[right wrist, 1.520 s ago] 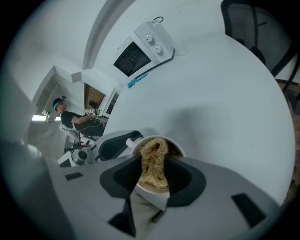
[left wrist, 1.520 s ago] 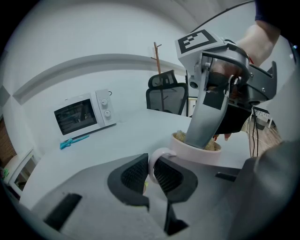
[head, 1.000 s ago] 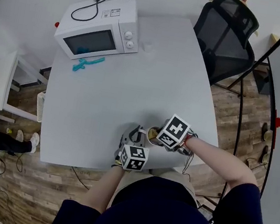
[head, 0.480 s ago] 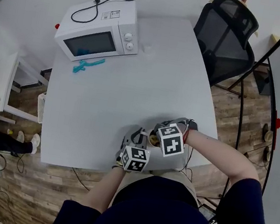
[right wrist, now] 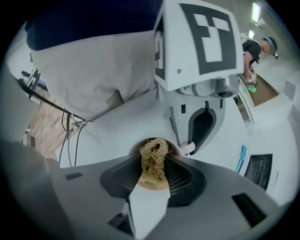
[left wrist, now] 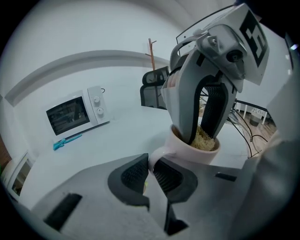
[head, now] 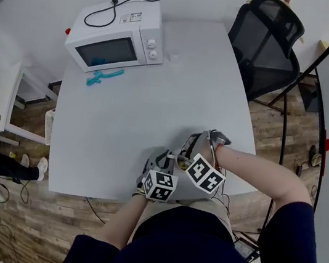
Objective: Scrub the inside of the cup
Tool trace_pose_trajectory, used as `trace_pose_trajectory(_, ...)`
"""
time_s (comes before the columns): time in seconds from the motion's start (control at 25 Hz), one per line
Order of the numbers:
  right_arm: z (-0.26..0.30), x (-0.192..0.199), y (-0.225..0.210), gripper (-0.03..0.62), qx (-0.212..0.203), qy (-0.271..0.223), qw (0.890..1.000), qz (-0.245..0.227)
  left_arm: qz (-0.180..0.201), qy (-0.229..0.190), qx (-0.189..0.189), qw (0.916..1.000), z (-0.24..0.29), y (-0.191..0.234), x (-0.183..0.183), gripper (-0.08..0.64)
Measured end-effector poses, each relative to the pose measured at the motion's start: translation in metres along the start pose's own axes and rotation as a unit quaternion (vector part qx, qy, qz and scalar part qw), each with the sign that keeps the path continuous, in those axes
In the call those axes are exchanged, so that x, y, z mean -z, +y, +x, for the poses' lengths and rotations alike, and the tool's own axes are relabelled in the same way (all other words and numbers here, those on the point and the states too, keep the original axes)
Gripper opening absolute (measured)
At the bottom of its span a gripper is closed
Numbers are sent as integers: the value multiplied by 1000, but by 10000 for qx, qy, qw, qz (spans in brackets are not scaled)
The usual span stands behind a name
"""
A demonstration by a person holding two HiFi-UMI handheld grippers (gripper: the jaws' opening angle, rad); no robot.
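Observation:
A pale cup point(left wrist: 187, 151) stands near the front edge of the white table point(head: 135, 117). Its handle point(left wrist: 156, 158) sits between the jaws of my left gripper point(left wrist: 150, 174), which is shut on it. My right gripper point(left wrist: 202, 135) points steeply down into the cup, shut on a tan fibrous scrub pad point(right wrist: 152, 161). The pad fills the cup's mouth and hides its inside. From the head view the cup point(head: 179, 159) shows only as a sliver between the left gripper point(head: 161, 160) and the right gripper point(head: 184, 157).
A white microwave point(head: 114, 41) stands at the table's far left corner, with a teal tool point(head: 104, 76) lying in front of it. A black office chair point(head: 267, 42) is behind the table's right side. The table's front edge runs just below the cup.
The right gripper has rolled about its own axis over the cup, so its marker cube has swung from the far side round to the near right. The left gripper and the cup have stayed put.

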State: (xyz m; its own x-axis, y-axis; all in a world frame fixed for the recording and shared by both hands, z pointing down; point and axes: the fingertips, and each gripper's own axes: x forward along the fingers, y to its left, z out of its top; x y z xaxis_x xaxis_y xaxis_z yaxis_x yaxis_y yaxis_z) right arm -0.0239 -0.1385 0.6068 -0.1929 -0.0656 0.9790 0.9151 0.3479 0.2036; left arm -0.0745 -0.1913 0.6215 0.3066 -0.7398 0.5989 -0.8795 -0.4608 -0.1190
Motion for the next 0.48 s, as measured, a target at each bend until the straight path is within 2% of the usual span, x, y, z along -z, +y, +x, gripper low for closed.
trace_pose_trajectory(0.16, 0, 2, 1, 156, 158, 258, 9935, -1098, 1, 63, 152, 9999, 3, 0, 0, 43)
trace_pose_trajectory(0.32, -2, 5, 3, 156, 341, 487, 9722, -2265, 57, 90, 275, 9996, 5, 1, -1, 43)
trace_pose_trajectory(0.4, -3, 6, 3, 156, 385, 536, 9665, -2478, 65, 65, 290, 9995, 6, 2, -2, 43)
trace_pose_trajectory(0.48, -3, 6, 2, 156, 418, 563, 9668, -2458, 78, 31, 309, 9995, 7, 2, -2, 43)
